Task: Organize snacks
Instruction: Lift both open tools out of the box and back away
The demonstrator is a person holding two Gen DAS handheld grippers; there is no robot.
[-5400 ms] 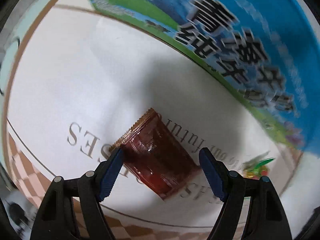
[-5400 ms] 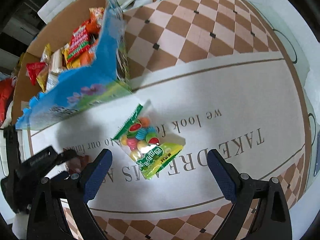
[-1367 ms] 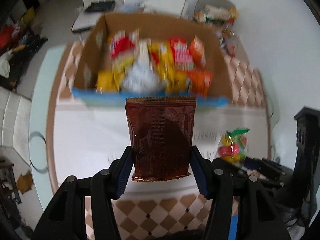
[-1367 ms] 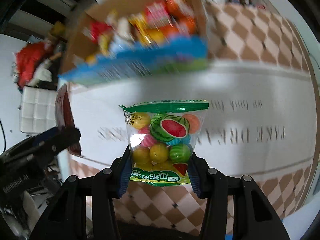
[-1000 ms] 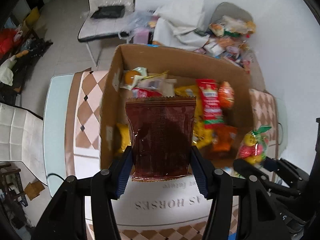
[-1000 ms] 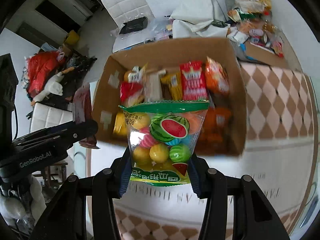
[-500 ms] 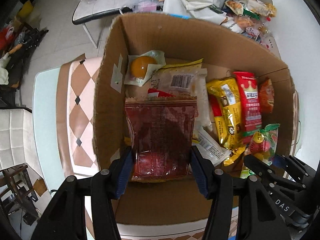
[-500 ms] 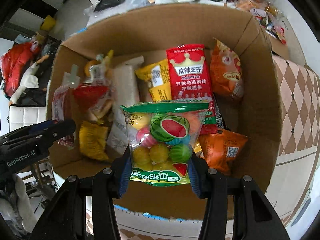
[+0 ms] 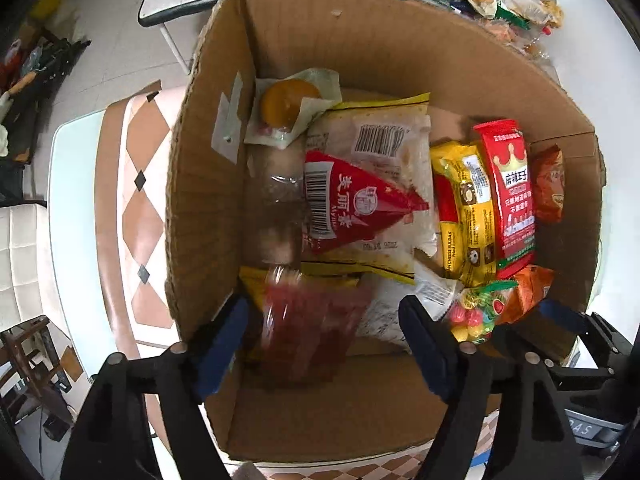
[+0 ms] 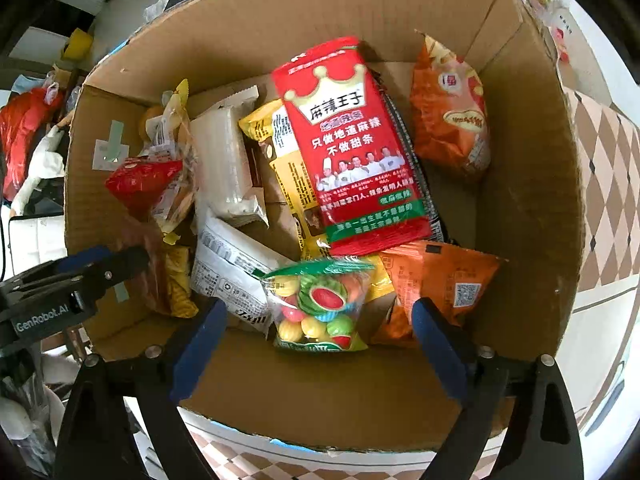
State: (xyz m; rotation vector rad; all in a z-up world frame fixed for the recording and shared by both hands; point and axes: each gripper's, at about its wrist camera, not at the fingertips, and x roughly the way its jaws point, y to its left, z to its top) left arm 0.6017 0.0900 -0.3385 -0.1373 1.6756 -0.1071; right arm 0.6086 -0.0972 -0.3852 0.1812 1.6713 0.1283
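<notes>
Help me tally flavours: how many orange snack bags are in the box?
2. One orange bag stands against the far right corner of the cardboard box; the other lies nearer, just right of the fruit candy bag. More may be buried underneath.

Both wrist cameras look steeply down, close above the open cardboard box [image 9: 208,184], which fills each frame; both views share the fruit-candy bag [image 10: 320,308], lower right in the left view, lower centre in the right

cardboard box [image 9: 400,60] on checkered table [image 9: 136,152]
</notes>
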